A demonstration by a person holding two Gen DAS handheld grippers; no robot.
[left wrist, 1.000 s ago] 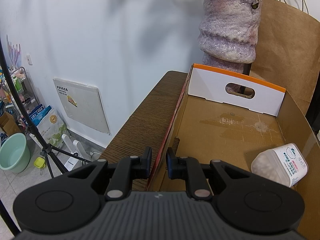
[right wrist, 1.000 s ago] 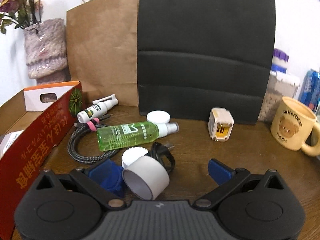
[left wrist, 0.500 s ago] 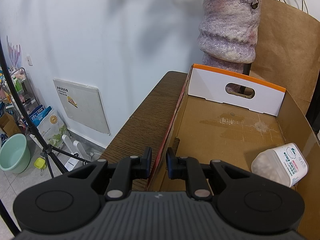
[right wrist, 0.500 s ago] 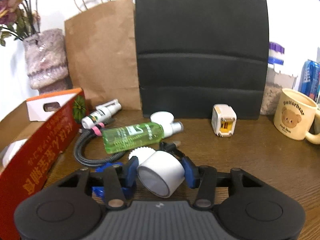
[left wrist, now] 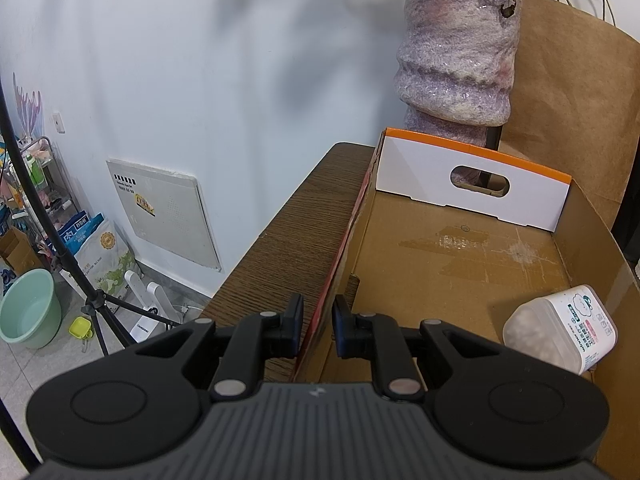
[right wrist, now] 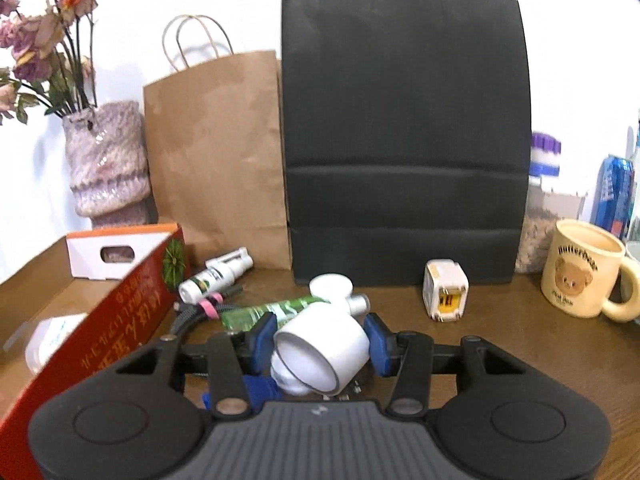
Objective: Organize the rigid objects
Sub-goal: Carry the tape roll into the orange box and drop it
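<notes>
Filling the upper left of the left wrist view, a pale wall [left wrist: 192, 80] drops to a tiled floor [left wrist: 24, 360] holding 1 green bucket [left wrist: 28, 308]. Right of it, the wooden table [left wrist: 288, 248] carries the open cardboard box [left wrist: 460, 264], whose side wall the left gripper [left wrist: 318, 326] clamps. In the lower centre of the right wrist view, the right gripper [right wrist: 322, 340] grasps the white tape roll [right wrist: 324, 346] above the table.

We count two paper bags [right wrist: 216, 152], one vase [right wrist: 106, 168], one cardboard box [left wrist: 460, 264], two spray bottles [right wrist: 216, 274], one mug [right wrist: 580, 276], one charger [right wrist: 445, 295], one tape roll [right wrist: 322, 354].
</notes>
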